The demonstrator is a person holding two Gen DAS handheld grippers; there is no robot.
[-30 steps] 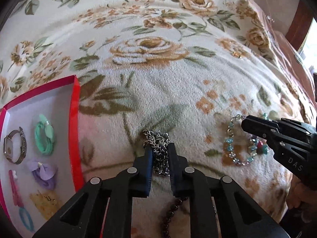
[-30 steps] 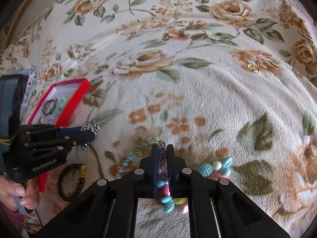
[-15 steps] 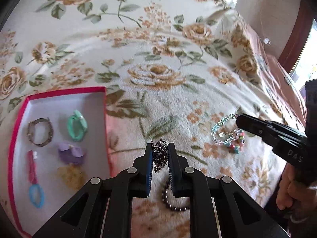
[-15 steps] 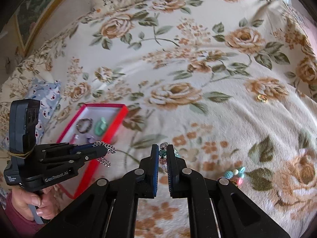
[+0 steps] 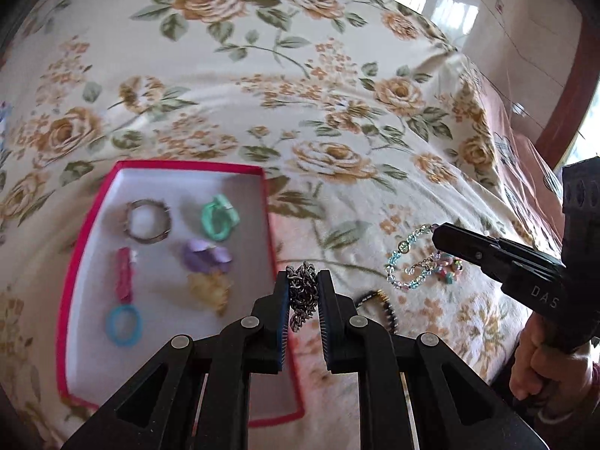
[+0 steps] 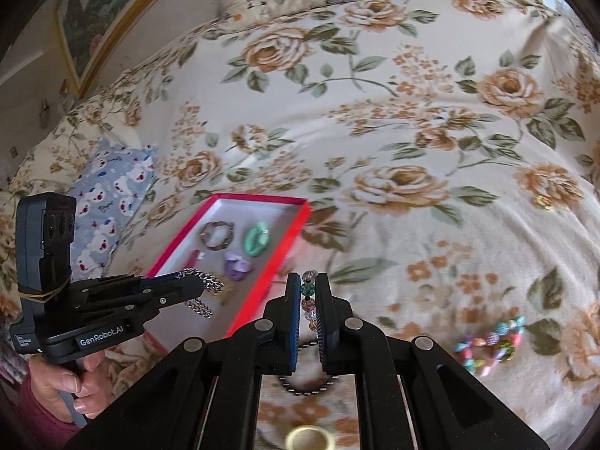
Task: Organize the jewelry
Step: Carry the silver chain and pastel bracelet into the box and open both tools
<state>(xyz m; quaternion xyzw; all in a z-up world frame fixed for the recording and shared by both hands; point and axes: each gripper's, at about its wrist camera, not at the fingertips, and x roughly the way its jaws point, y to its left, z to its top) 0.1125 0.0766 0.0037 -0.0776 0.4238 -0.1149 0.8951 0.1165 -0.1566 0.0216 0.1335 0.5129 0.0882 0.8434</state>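
Floral bedspread point(image 5: 337, 86) covers the whole bed in front of you, and the red tray point(image 5: 270, 225) sits on it to your left, already carrying a metal bangle point(image 5: 147, 220), a green ring point(image 5: 219, 217), a purple piece point(image 5: 204, 257), a pink clip point(image 5: 123, 273) and a blue loop point(image 5: 123, 324).

You look to be mid-carry: both pieces are lifted and headed for the tray. Your left tongs point(image 5: 303, 292) are narrowed onto a bunched silver chain point(image 5: 302, 294), which hangs just beside the tray's right wall. Your right tongs point(image 6: 309, 300) are pinched on a beaded bracelet point(image 6: 309, 298); in the left view its blue loop point(image 5: 407, 262) dangles clear of the bedspread, well right of the tray.

Next, I judge, you need to bring the chain over a bare patch of white floor, lower it, then spread the tongs. A dark bead bracelet point(image 5: 378, 302) and a pastel bead bracelet point(image 6: 487, 345) lie on the bedspread, not yet collected.
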